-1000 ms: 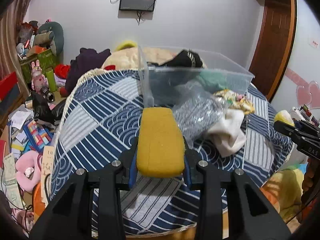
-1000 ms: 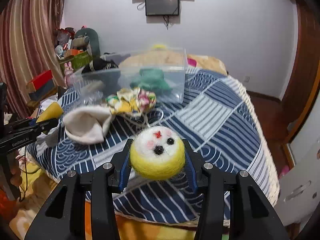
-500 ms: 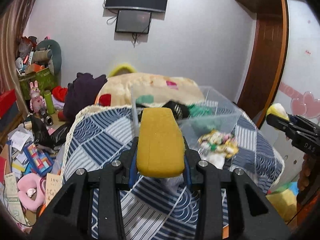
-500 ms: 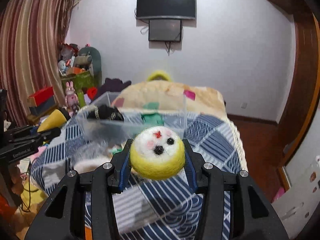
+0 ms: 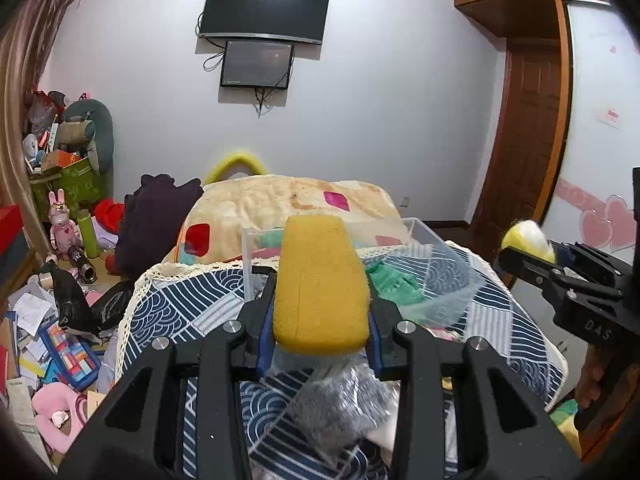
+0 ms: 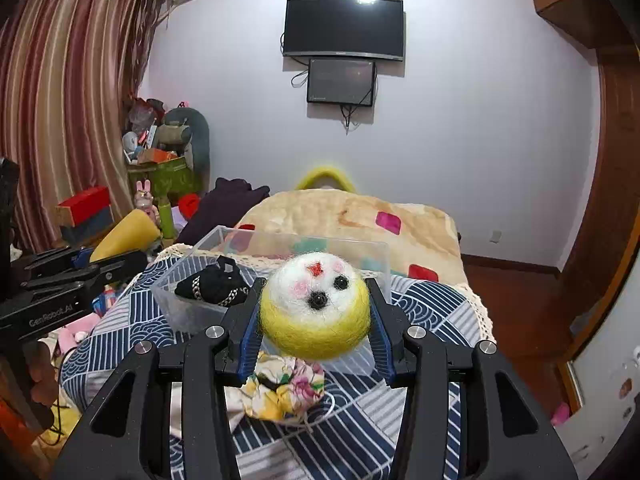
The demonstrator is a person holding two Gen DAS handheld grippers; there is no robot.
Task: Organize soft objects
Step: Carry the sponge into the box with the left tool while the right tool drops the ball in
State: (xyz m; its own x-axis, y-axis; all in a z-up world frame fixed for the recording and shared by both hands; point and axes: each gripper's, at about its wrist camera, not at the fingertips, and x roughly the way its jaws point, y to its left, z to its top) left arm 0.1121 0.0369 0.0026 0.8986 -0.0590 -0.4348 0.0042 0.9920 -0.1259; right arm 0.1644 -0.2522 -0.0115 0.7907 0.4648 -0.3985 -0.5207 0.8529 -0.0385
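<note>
Yellow sponge (image 5: pixel 321 284) at frame centre, pinched by left gripper (image 5: pixel 320 320). Felt ball (image 6: pixel 314 310) clamped in right gripper (image 6: pixel 314 336). Clear bin (image 6: pixel 280 248) on patterned bedspread (image 6: pixel 432 304); TV (image 6: pixel 344 28) upper centre wall.

Two grippers: left gripper (image 5: pixel 320 316), right gripper (image 6: pixel 314 320); one sponge (image 5: pixel 320 284), one felt ball (image 6: pixel 314 308), one clear bin (image 6: pixel 224 276), two wall screens (image 6: pixel 344 28).
</note>
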